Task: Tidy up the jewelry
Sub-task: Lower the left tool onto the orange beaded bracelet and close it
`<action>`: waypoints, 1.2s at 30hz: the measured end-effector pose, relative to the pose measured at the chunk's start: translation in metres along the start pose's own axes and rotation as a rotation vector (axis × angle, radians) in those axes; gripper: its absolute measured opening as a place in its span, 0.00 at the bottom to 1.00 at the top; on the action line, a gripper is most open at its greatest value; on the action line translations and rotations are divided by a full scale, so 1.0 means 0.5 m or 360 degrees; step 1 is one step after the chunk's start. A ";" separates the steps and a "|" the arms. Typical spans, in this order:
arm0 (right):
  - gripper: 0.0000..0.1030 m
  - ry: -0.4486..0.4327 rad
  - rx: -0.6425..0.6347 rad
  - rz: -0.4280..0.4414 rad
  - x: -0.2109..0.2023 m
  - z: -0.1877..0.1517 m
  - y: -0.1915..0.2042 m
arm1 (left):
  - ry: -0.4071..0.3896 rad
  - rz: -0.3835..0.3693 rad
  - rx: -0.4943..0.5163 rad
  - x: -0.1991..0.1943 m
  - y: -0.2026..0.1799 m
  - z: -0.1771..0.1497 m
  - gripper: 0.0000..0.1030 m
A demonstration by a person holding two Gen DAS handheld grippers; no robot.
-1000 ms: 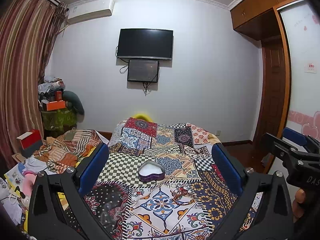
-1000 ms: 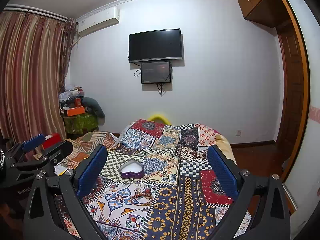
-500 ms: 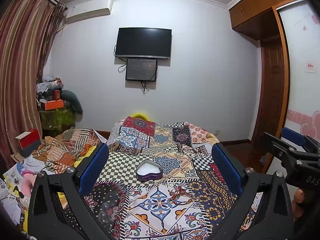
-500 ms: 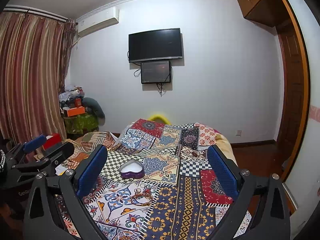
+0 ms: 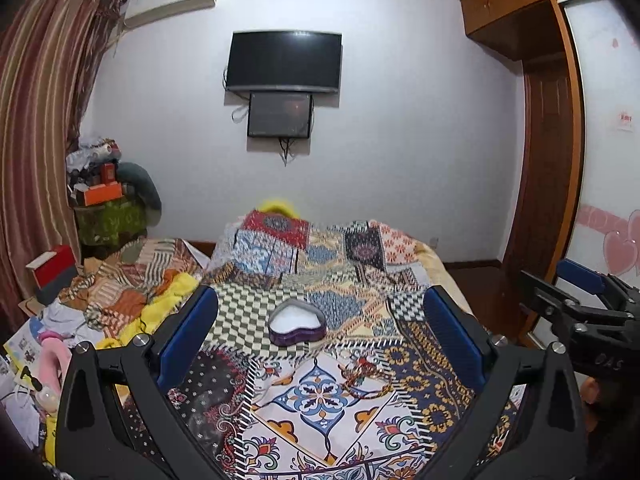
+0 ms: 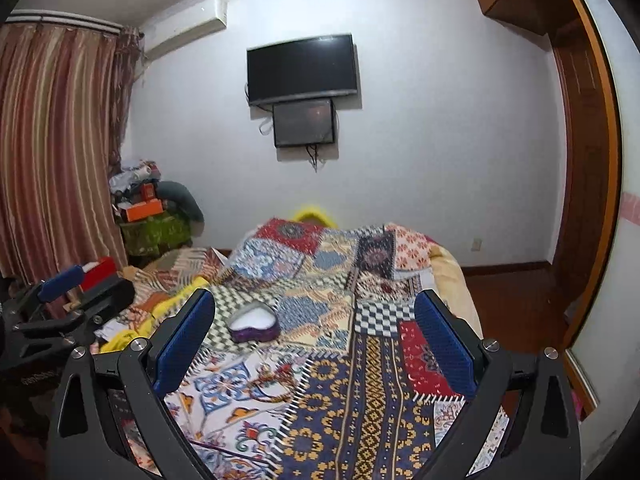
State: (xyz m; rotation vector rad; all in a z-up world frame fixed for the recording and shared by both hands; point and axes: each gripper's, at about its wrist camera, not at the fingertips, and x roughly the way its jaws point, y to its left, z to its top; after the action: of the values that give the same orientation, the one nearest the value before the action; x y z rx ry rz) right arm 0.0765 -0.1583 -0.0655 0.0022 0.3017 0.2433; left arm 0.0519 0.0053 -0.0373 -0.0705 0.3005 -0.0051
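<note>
The bed (image 5: 412, 392) lies open around the heart box (image 5: 297, 323) and the bracelet (image 5: 362, 376) just nearer; heaped clothes (image 5: 132, 292) crowd the left edge.

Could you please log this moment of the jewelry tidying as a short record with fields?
surface: patchwork bedspread
container: purple heart-shaped box, lid off, white lining showing, nothing visible inside
jewelry: reddish beaded strand, lying loose on the bedspread nearer the cameras than the box
left claw: open, holding nothing, above the bed
right claw: open, holding nothing, above the bed
contact: neither claw touches box or strand
</note>
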 end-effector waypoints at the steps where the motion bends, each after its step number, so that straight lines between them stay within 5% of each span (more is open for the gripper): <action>1: 0.96 0.0017 -0.0001 -0.0013 0.009 -0.006 -0.005 | 0.0032 -0.0010 -0.0006 0.014 0.003 -0.005 1.00; 9: 0.96 0.0263 0.0024 -0.0052 0.115 -0.054 -0.039 | 0.0266 -0.0044 -0.0041 0.122 0.024 -0.050 1.00; 22: 0.96 0.0597 0.0014 0.0105 0.255 -0.139 -0.044 | 0.0725 -0.0054 -0.0090 0.287 0.053 -0.163 0.65; 32: 0.76 0.0677 -0.0049 0.0192 0.288 -0.161 -0.024 | 0.0890 -0.0218 -0.0151 0.335 0.049 -0.204 0.54; 36: 0.72 0.0691 -0.0048 0.0201 0.295 -0.161 -0.027 | 0.0912 -0.0301 -0.0103 0.347 0.020 -0.205 0.40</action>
State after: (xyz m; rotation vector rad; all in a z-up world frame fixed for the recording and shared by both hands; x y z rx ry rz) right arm 0.1925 -0.1391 -0.1864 -0.0621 0.7315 0.3738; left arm 0.1872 0.0057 -0.1872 -0.1616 0.8658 -0.2061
